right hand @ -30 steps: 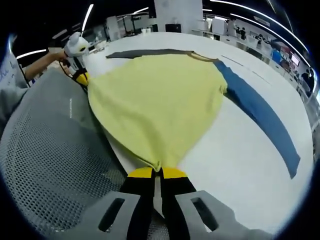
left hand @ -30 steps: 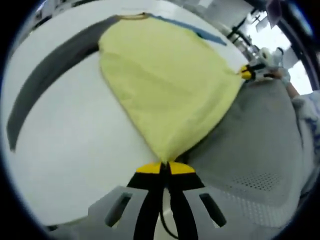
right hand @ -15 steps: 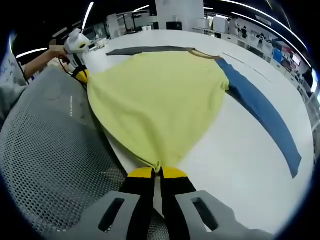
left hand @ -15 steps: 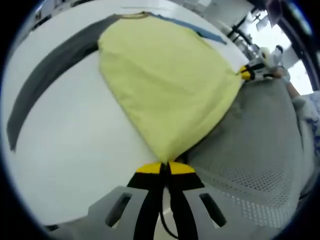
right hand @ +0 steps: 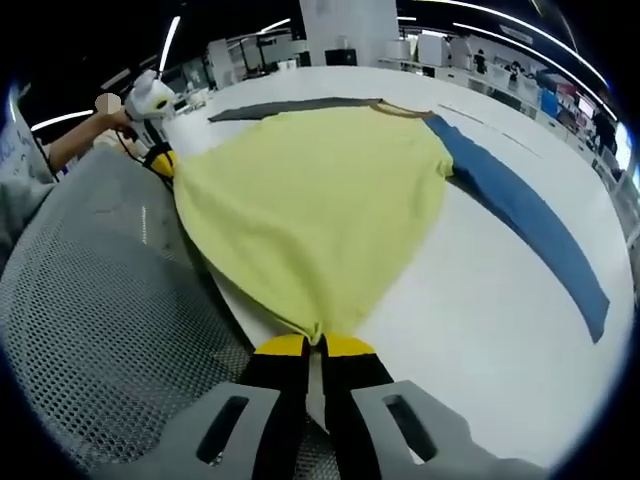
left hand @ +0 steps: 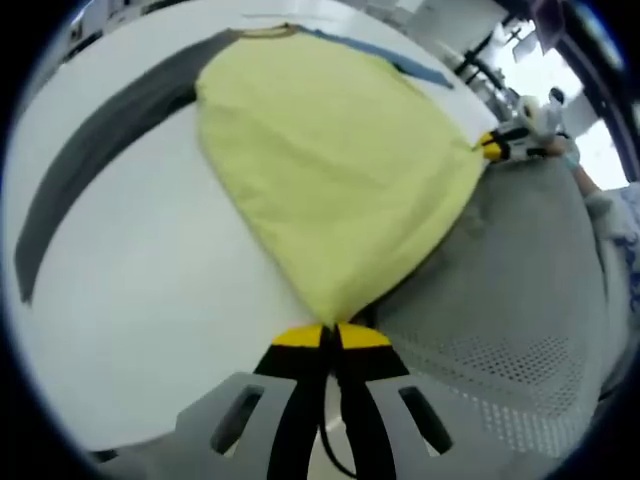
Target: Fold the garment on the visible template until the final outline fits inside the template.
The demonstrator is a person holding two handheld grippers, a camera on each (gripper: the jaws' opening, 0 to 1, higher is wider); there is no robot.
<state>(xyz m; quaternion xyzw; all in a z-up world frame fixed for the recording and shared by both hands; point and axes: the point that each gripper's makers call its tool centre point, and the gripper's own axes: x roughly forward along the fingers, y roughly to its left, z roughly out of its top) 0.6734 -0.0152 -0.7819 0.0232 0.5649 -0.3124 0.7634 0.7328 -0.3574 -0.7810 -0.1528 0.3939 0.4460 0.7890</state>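
A garment with a pale yellow body (left hand: 330,170) lies spread on a white table (left hand: 130,300); it has a grey sleeve (left hand: 90,150) and a blue sleeve (right hand: 530,220). My left gripper (left hand: 330,335) is shut on one bottom corner of the yellow hem. My right gripper (right hand: 318,343) is shut on the other bottom corner. In the left gripper view the right gripper (left hand: 497,146) shows at the hem's far corner; in the right gripper view the left gripper (right hand: 160,155) shows at the upper left, held by a hand. The yellow body (right hand: 320,210) is stretched between them.
A grey perforated mesh surface (right hand: 100,330) lies along the table's near edge, below the hem, and it shows too in the left gripper view (left hand: 510,300). Shelves and lights stand in the room (right hand: 350,30) beyond the table. A sleeve of the person (left hand: 610,215) is at the right.
The right gripper view has shifted slightly, so the blue sleeve sits a little lower and further right. The grips and the garment's spread look the same.
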